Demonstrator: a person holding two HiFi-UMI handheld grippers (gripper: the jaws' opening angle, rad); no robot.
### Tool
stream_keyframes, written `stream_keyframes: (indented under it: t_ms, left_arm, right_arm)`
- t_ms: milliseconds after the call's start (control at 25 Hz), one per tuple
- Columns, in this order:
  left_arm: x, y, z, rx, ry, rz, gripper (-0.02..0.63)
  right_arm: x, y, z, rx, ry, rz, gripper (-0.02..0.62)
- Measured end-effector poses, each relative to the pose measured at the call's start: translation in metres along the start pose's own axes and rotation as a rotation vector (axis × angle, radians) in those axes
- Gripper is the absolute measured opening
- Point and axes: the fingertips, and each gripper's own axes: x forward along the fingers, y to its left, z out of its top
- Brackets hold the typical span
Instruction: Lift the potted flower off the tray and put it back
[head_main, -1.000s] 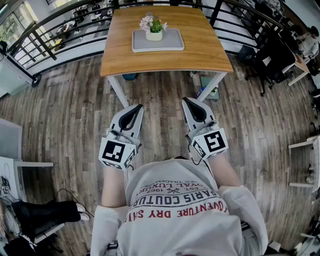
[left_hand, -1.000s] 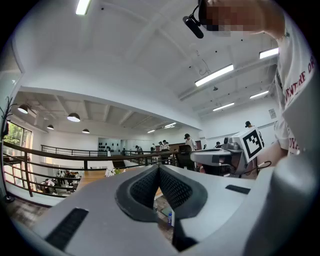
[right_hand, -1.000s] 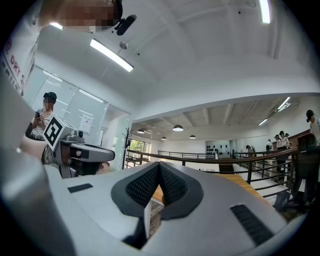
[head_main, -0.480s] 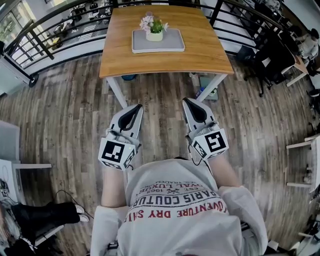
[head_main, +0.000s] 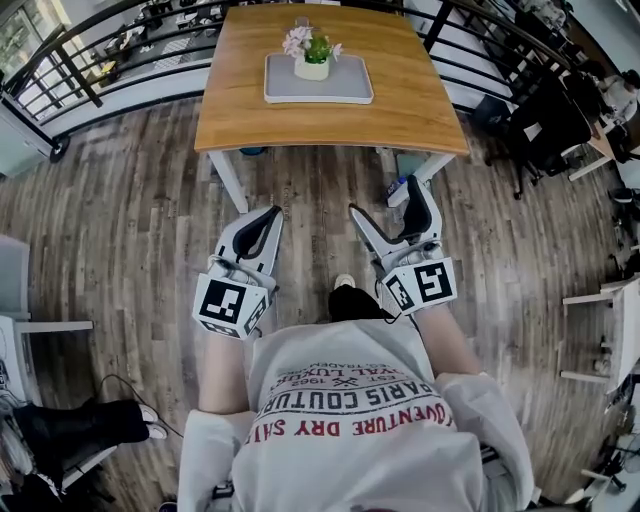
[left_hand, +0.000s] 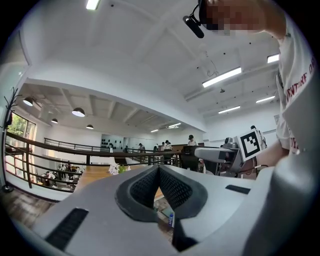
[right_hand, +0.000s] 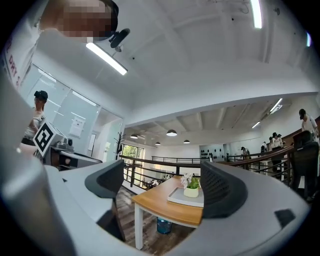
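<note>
One pot (head_main: 311, 69) of flowers stands upright on the grey tray (head_main: 345, 96), near the tray's far edge, untouched. The tray lies toward the far side of the wooden table (head_main: 400, 115). From the right gripper view the pot (right_hand: 191, 192) and tray (right_hand: 179, 199) show far off, framed in the gap between the jaws but well apart from them.

What has changed is the right gripper (head_main: 388, 200). A moment back its jaws lay together, and now they are opening and stand wide, with nothing between them (right_hand: 162, 186). The left gripper (head_main: 268, 216) stays closed, its pads meeting with nothing in them (left_hand: 158, 168). The table also sits a little nearer than before, and a foot (head_main: 343, 283) now shows between the grippers, so the person appears to be stepping forward.

I judge this as the approach: the right gripper is being readied for the pot, and the lift has not yet begun.
</note>
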Motion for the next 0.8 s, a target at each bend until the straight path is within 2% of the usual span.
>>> stream_keyframes:
  t_ms: [360, 600, 800]
  left_arm:
    - [0.042, 0.029, -0.012, 0.011, 0.025, 0.050, 0.012]
    - [0.104, 0.061, -0.018, 0.021, 0.063, 0.110, 0.012]
    - [0.180, 0.100, -0.017, 0.012, 0.075, 0.164, 0.012]
  right_arm:
    - [0.052, -0.028, -0.034, 0.012, 0.055, 0.072, 0.457]
    - [0.115, -0.085, -0.055, 0.054, 0.063, 0.094, 0.466]
    - [0.183, -0.141, -0.071, 0.071, 0.086, 0.148, 0.468]
